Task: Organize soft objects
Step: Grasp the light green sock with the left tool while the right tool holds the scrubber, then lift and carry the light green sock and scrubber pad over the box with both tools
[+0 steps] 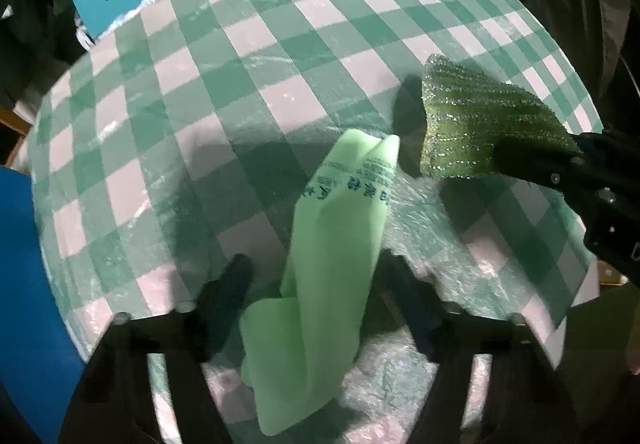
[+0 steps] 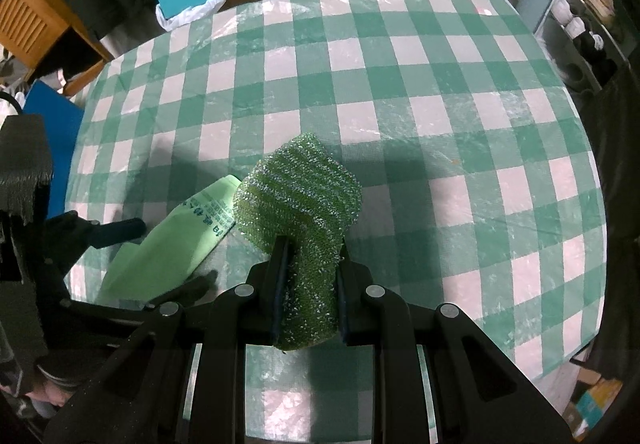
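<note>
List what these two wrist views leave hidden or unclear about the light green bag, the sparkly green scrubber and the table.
- Light green bag: near end cut off by left wrist view's bottom edge.
- Sparkly green scrubber: lower end hidden in the right claw.
- Table: near edge hidden behind both claws.

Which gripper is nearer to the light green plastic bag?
Left. The left gripper straddles the light green bag, one finger on each side. The right gripper, shut on the green scouring pad, is off to the bag's side.

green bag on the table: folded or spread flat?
Folded. The green bag lies as a narrow strip with layers doubled lengthwise and one end curled over, between the open left gripper fingers.
</note>
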The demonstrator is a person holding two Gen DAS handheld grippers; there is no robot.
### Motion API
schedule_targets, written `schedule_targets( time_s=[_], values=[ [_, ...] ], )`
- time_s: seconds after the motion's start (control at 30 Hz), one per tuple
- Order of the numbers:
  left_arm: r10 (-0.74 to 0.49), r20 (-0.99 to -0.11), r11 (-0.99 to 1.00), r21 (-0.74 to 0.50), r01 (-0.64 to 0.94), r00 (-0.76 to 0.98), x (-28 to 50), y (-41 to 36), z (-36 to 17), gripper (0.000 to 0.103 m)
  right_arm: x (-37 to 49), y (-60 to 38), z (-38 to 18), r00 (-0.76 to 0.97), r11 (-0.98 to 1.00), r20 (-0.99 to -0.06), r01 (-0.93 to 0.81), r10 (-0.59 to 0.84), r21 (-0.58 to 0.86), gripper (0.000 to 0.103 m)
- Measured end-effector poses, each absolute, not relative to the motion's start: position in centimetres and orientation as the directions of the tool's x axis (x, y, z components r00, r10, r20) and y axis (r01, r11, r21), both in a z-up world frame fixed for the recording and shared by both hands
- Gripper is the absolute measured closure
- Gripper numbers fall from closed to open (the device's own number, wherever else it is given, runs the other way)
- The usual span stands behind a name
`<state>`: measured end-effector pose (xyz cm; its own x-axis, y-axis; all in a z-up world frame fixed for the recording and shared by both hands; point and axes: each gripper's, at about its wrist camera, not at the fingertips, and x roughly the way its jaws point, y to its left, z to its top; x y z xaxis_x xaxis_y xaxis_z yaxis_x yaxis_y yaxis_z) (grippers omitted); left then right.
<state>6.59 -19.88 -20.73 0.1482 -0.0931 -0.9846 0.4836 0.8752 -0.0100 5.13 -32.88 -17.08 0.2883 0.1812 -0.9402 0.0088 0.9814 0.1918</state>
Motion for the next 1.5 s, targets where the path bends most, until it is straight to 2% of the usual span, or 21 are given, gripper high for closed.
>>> schedule_targets(
  time_s=[0.1, 0.13, 0.17, 0.27, 0.63, 1.5],
  values=[
    [-0.101, -0.982, 0.873, -0.01, 0.488, 0.16, 6.5, -19.8, -20.4, 0.064, 5.1, -32.9, -16.9, 0.292, 0.981, -0.939, 0.008, 0.184, 0.195, 0.085],
    [-0.111, -0.981, 0.875, -0.021, 0.485, 0.157, 6.5, -19.7, -20.4, 0.077, 5.1, -32.9, -16.9, 0.293, 0.981, -0.938, 0.008, 0.184, 0.195, 0.085],
    [-0.111, -0.982, 0.877, -0.023, 0.48, 0.155, 6.7, -19.6, -20.3, 0.085, 5.1, -32.9, -16.8, 0.294, 0.981, -0.938, 0.007, 0.185, 0.196, 0.085],
    [-0.116, -0.98, 0.881, -0.027, 0.472, 0.162, 6.9, -19.3, -20.1, 0.095, 5.1, -32.7, -16.6, 0.298, 0.981, -0.937, 0.002, 0.184, 0.193, 0.085],
    [-0.11, -0.96, 0.893, 0.018, 0.449, 0.257, 5.8, -18.0, -16.3, 0.098, 4.7, -32.0, -14.2, 0.345, 0.979, -0.918, -0.026, 0.197, 0.201, 0.085],
    [-0.142, -0.904, 0.928, 0.02, 0.373, 0.403, 4.9, -12.9, -7.9, 0.098, 3.8, -29.0, -7.8, 0.436, 0.971, -0.868, -0.113, 0.238, 0.21, 0.085]
  ],
)
